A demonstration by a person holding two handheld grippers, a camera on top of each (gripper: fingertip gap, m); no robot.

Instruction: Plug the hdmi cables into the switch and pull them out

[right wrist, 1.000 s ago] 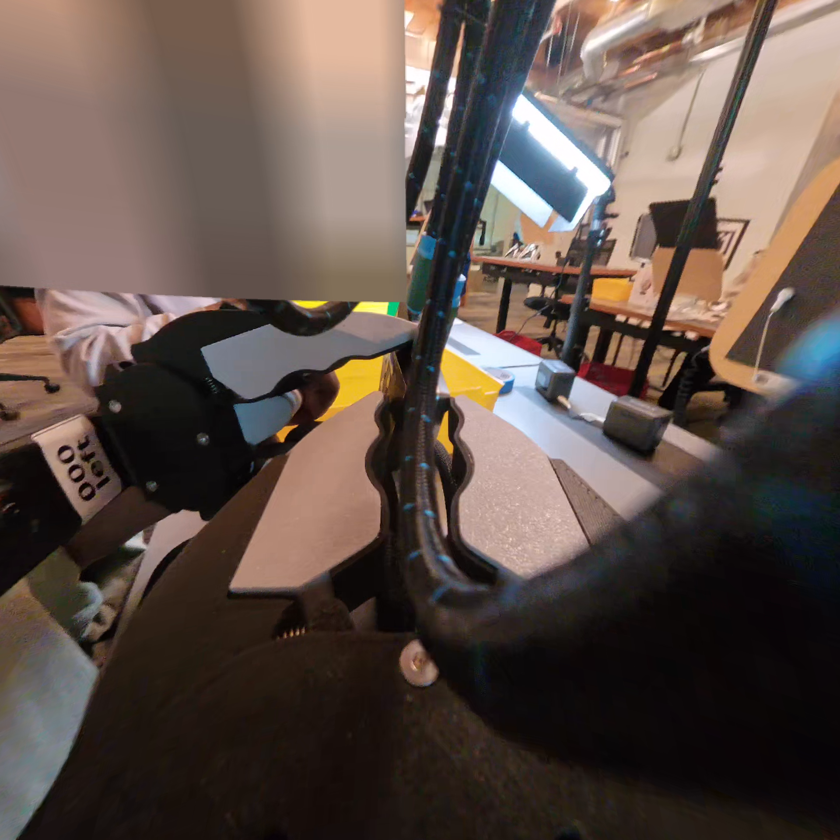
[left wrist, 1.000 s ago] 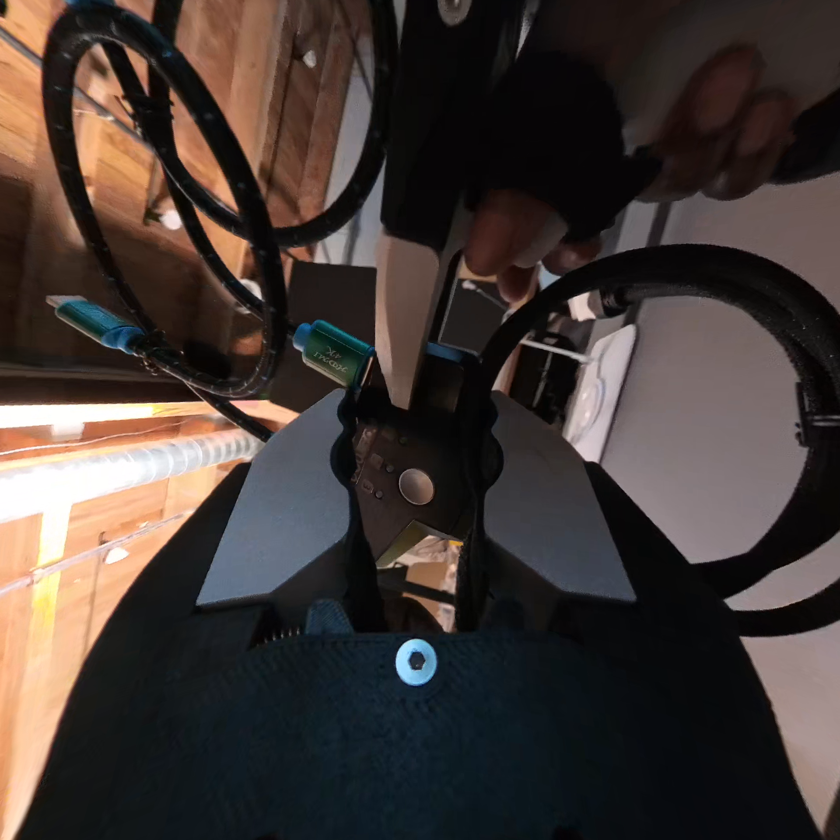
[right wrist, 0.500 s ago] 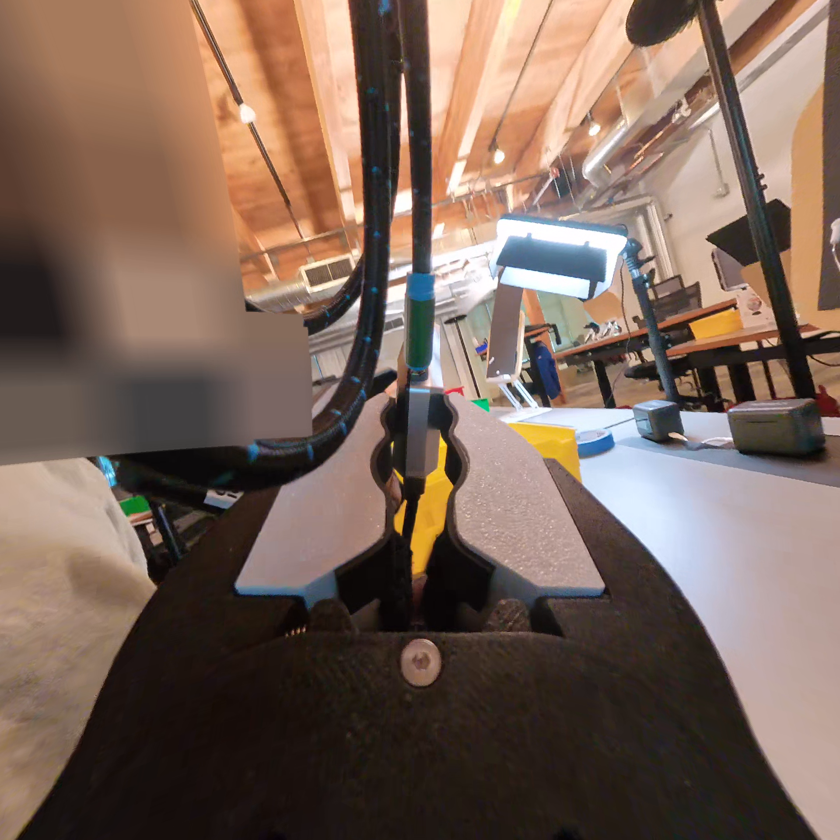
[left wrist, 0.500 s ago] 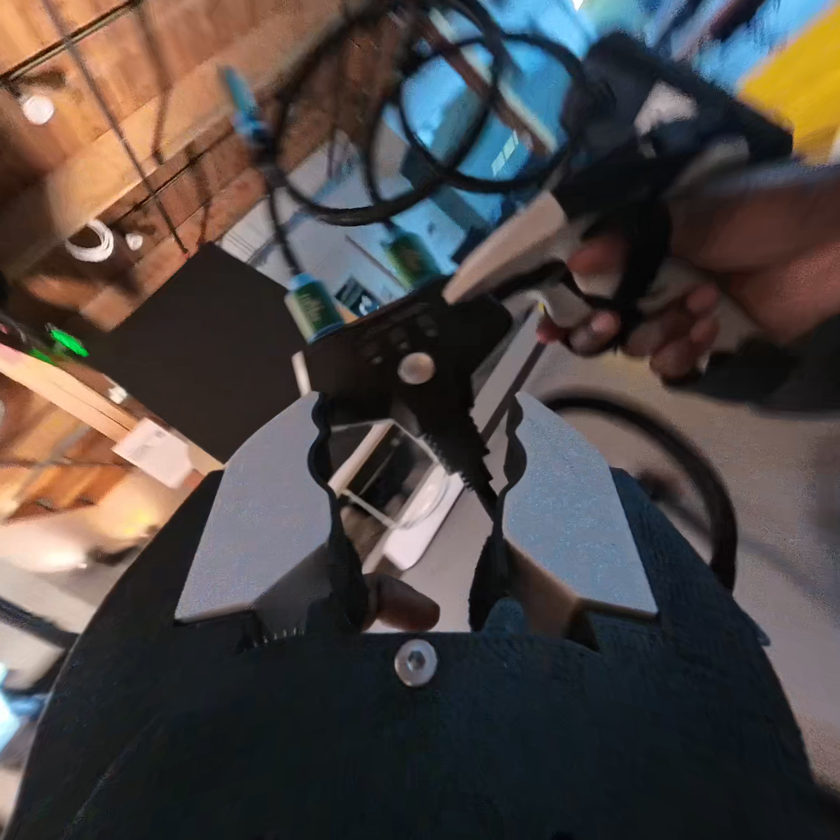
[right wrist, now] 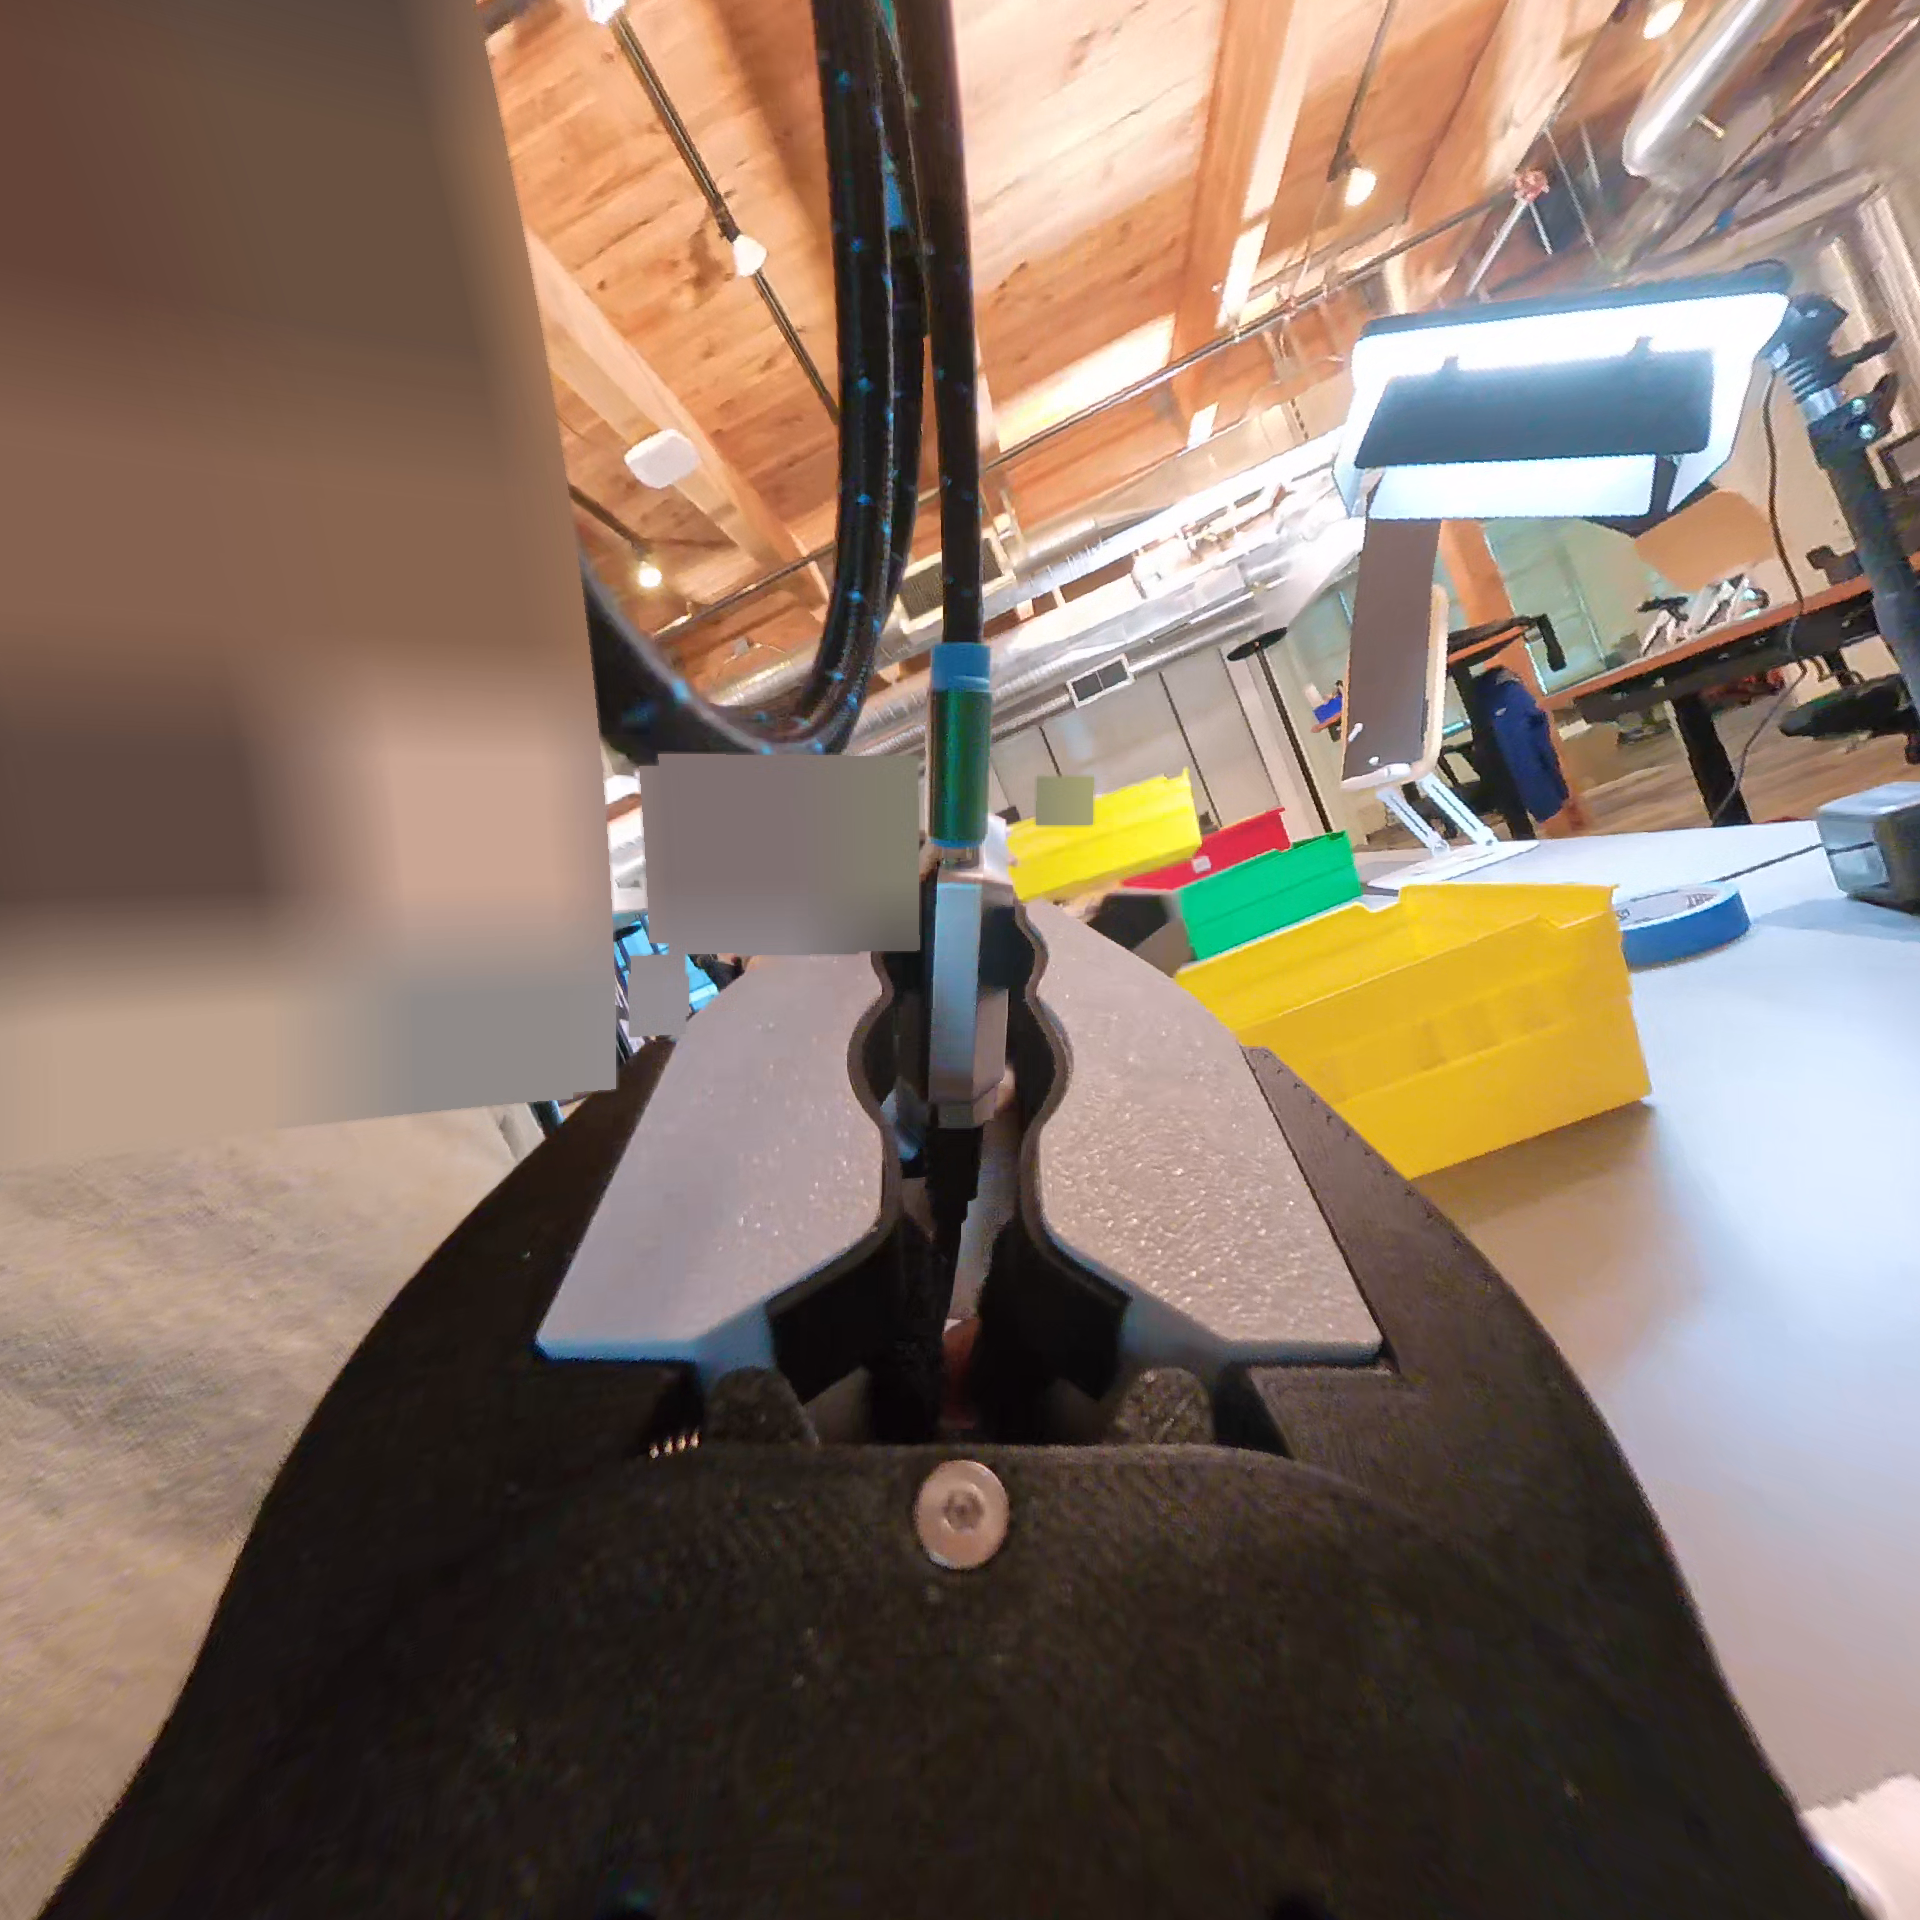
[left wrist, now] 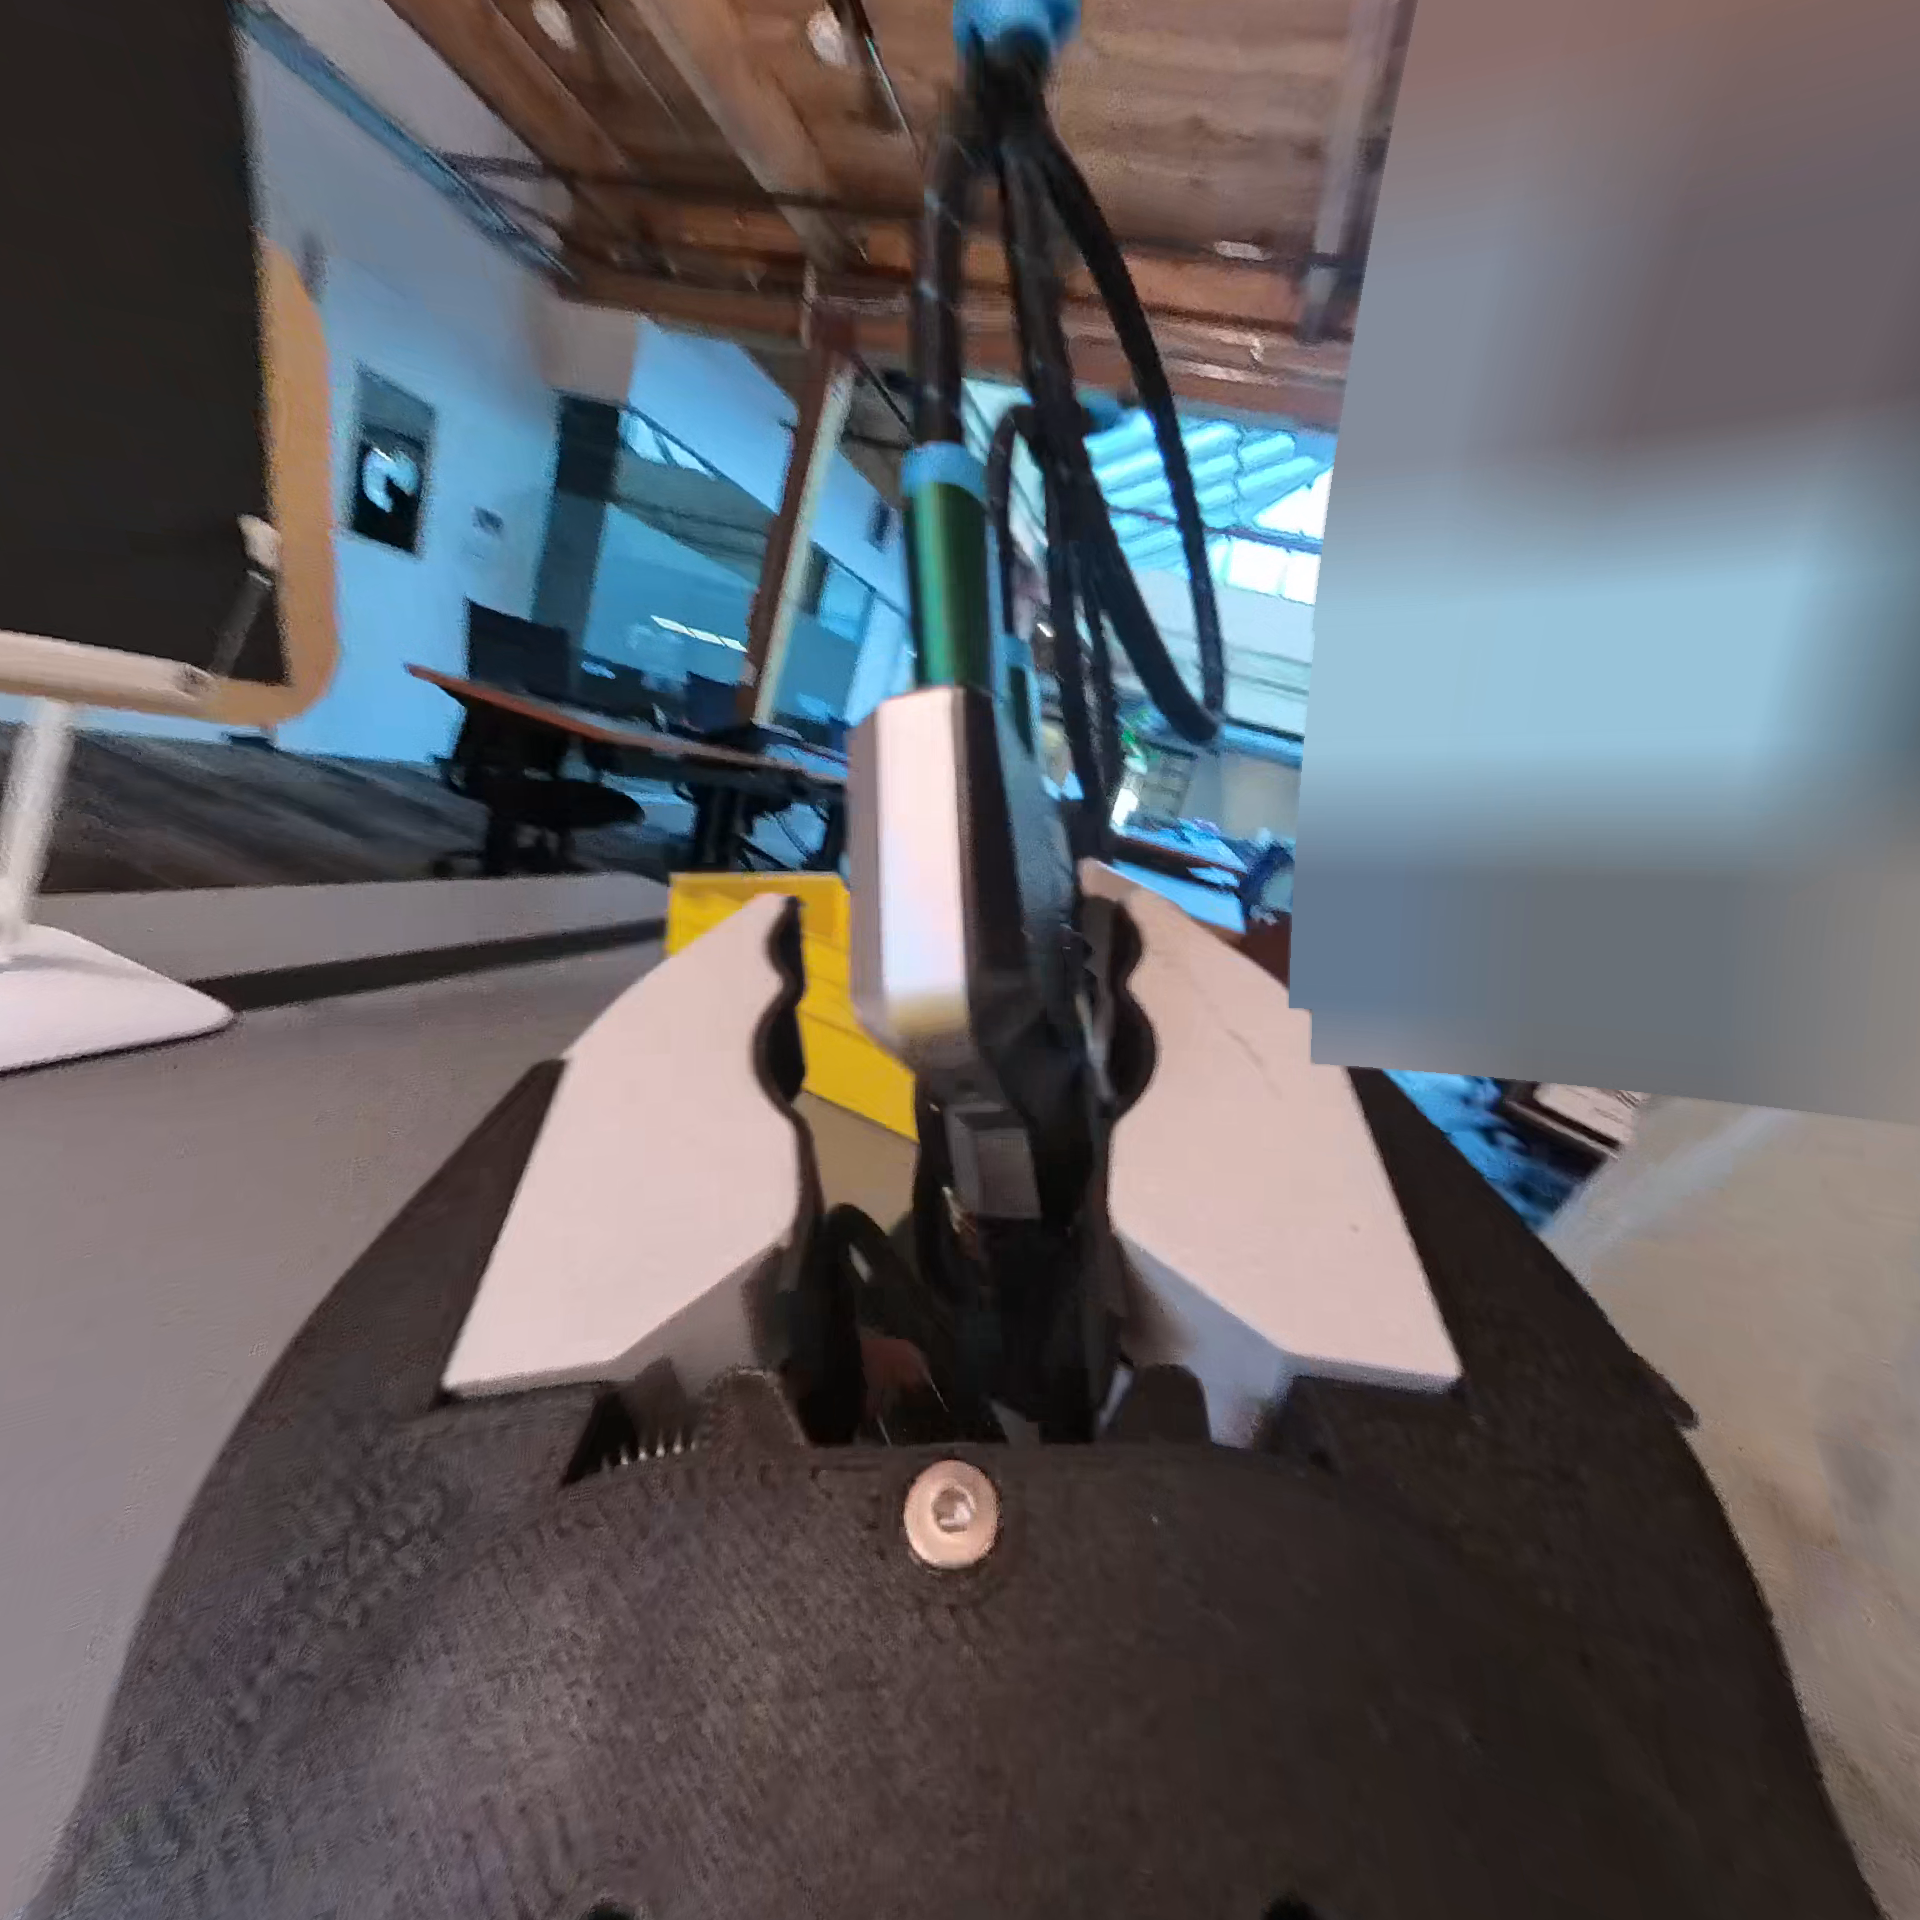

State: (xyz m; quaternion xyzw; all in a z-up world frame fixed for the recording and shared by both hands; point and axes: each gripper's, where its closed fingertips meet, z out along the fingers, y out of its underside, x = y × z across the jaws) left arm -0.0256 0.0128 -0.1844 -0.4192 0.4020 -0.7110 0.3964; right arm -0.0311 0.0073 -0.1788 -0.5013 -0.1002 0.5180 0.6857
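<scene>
The switch (right wrist: 961, 997) is a thin silver and black box, held upright and edge-on. My right gripper (right wrist: 951, 935) is shut on it. A green HDMI plug (right wrist: 956, 769) with a blue collar sits in its top end. Its black braided cable (right wrist: 956, 416) rises out of view, and more cable loops (right wrist: 873, 416) hang beside it. In the left wrist view the switch (left wrist: 909, 862) stands between the fingers of my left gripper (left wrist: 935, 888). These jaws are apart, with a gap at the left finger. The green plug (left wrist: 940, 582) and cables (left wrist: 1049, 260) rise above. What the black part by the right finger is stays unclear.
On the grey table (right wrist: 1714, 1195) to the right are yellow (right wrist: 1434, 997), green (right wrist: 1268, 894) and red (right wrist: 1226, 847) bins, and a blue tape roll (right wrist: 1683, 914). A lit panel lamp (right wrist: 1538, 416) stands behind. A person's light clothing (right wrist: 208, 1351) is at the left. A white stand base (left wrist: 83, 1008) shows in the left wrist view. My left and right fingertips are right by each other.
My left gripper opened and let go of the switch, then swung upright around it. My right gripper went from gripping a cable to gripping the switch. Both views tilted up.
</scene>
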